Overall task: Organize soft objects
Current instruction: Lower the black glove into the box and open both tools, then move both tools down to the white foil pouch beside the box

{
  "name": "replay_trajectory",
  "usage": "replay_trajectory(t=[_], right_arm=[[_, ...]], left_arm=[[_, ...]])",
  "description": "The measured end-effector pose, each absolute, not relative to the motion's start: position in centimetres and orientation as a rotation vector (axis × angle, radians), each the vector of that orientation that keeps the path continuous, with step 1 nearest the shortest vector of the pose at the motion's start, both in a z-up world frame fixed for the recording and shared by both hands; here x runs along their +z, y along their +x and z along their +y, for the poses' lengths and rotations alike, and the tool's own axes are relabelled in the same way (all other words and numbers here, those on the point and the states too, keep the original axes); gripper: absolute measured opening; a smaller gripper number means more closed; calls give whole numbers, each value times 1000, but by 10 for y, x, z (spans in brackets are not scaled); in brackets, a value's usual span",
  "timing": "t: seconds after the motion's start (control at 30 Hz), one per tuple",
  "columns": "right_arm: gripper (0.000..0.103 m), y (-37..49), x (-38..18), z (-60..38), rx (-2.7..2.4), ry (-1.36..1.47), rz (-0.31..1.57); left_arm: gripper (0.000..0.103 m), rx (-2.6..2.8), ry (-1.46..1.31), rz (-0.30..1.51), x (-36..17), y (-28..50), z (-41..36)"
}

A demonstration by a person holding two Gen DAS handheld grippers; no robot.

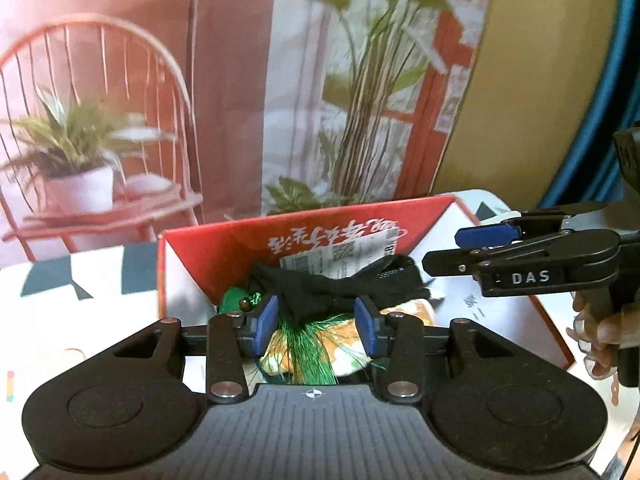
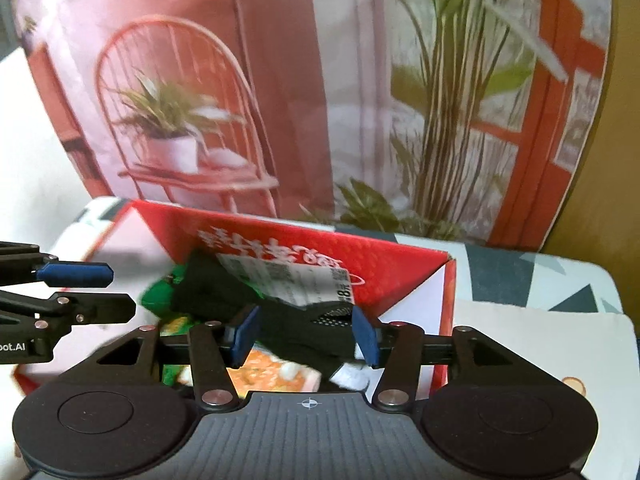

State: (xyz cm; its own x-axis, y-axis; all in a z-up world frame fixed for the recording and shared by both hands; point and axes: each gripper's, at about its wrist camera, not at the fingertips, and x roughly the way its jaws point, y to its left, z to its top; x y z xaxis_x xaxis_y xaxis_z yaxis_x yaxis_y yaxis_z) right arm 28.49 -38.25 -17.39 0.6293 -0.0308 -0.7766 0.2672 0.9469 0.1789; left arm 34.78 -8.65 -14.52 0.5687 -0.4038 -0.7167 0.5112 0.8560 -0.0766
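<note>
A black sock (image 1: 340, 284) is lying in the red box (image 1: 224, 256), its long axis running crosswise between both grippers. The left gripper (image 1: 316, 326) and right gripper (image 2: 306, 334) are standing part-open, seemingly not pinching it. "DAS" is showing on the right gripper.

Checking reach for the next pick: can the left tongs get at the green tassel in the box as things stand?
Probably not cleanly. The left tongs are open right above the green tassel in the red box, but the black cloth lies over its upper part, so they could catch both.
</note>
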Motion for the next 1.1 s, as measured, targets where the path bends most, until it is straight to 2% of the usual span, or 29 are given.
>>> replay_trajectory(t=[0.1,0.17,0.37,0.63,0.87,1.1], right_arm=[[57,258,-157,-370,-154,288,814],[66,236,-147,-358,-131,271,760],[67,176,-138,-322,-88,223,655],[65,114,-155,-292,-73,252,621],[52,94,-191,-271,-62,294,741],[47,84,-223,-261,-69,363,829]], left_arm=[[50,-545,150,752,-134,320,-75],[50,-549,136,731,-130,301,-65],[50,-561,54,737,-141,249,-35],[49,-572,-48,817,-178,211,-15],[49,-581,-95,908,-206,211,-18],[48,-563,-83,973,-228,211,-20]])
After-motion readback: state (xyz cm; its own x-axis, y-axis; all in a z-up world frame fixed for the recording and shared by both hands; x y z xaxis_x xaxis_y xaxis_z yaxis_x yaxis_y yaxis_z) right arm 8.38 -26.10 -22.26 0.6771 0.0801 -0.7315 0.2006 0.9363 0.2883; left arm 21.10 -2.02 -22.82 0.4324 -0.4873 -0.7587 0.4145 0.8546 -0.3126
